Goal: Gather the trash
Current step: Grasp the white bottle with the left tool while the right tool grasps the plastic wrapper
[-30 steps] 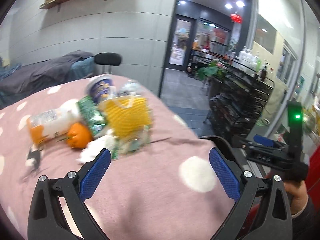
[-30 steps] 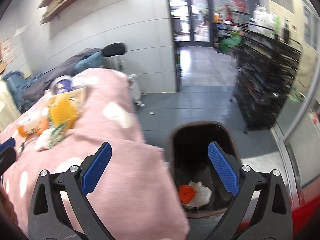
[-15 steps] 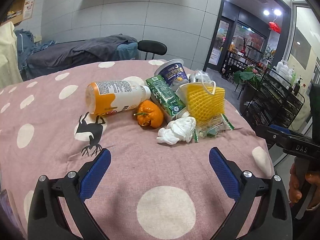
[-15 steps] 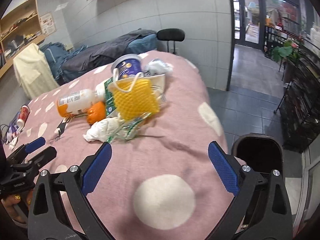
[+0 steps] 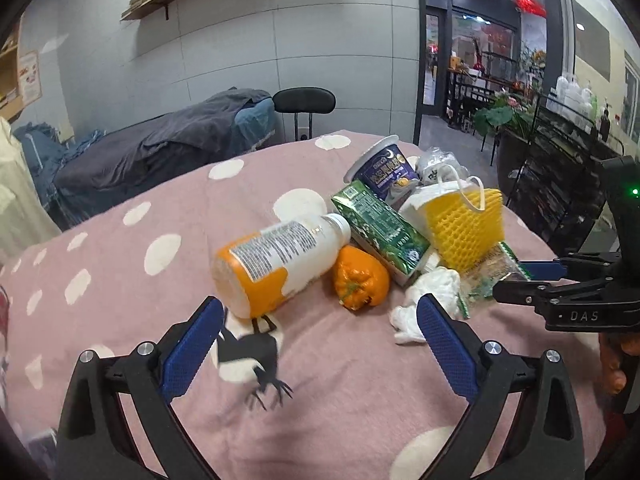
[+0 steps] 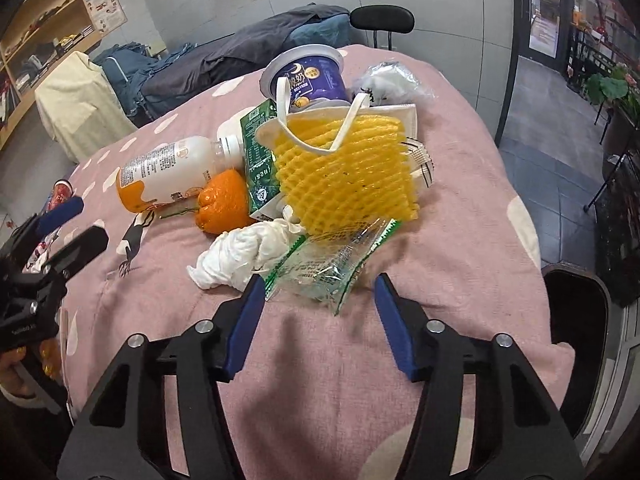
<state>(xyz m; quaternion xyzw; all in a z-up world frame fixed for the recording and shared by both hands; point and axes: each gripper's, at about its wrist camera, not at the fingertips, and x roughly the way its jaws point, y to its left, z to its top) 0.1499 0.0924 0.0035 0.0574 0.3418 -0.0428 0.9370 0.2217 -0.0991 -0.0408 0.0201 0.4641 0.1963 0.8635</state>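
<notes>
A pile of trash lies on the pink dotted tablecloth (image 6: 460,208): a white-and-orange bottle (image 5: 276,264), an orange (image 5: 360,280), a green carton (image 5: 380,228), a purple cup (image 6: 312,76), a yellow foam net (image 6: 344,176), a crumpled white tissue (image 6: 244,252) and a clear green-edged wrapper (image 6: 324,268). My right gripper (image 6: 320,292) points down at the wrapper. Its jaws are closing, with the wrapper's near edge between the fingers and not pinched. My left gripper (image 5: 320,312) is open with nothing in it, just short of the bottle's base and the orange.
A dark bin (image 6: 576,344) stands on the floor off the table's right edge. A black chair (image 5: 304,102) and a heap of grey cloth (image 5: 160,148) sit behind the table. Black shelving (image 5: 560,184) lines the right side.
The right gripper swung from over the bin to the table and closed in on the wrapper, its jaws narrowing. The left gripper moved in toward the bottle and orange.
</notes>
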